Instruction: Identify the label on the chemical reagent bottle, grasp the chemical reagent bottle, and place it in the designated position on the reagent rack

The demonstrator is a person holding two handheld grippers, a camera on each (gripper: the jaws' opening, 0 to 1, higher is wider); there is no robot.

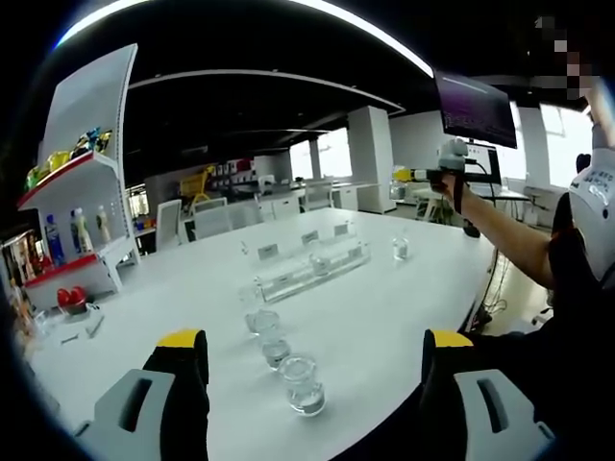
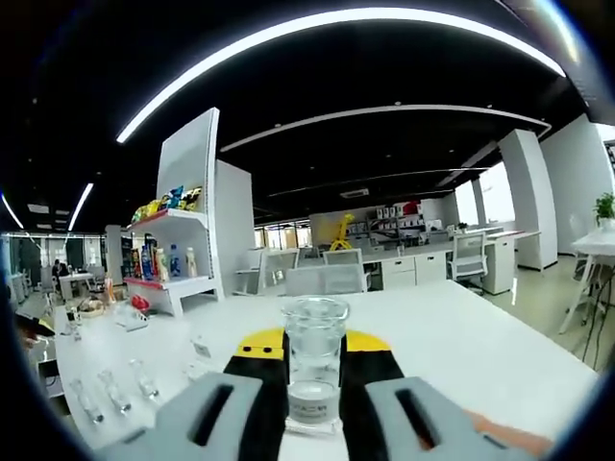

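Left gripper view, left to right. We note a white shelf at the far left edge of the white table, carrying coloured packets on top and bottles on its lower tier. Our left gripper sits low over the near table edge, jaws spread wide with nothing between them. Just ahead of the jaws a short row of clear bottles stands on the table, running away toward a clear rack with small label cards (text too small to read). One more small bottle stands beyond the rack's right end. Further right, the person's arm reaches up and away, holding the right gripper high above the table's far side; a dark monitor hangs behind it.

Right gripper view, left to right. The same shelf appears at left; the rack lies low at the lower left. The jaws are closed against a clear bottle, which stands upright between them, one yellow-tipped jaw touching each side. It carries a pale label that we cannot read. Office chairs and desks stand behind.
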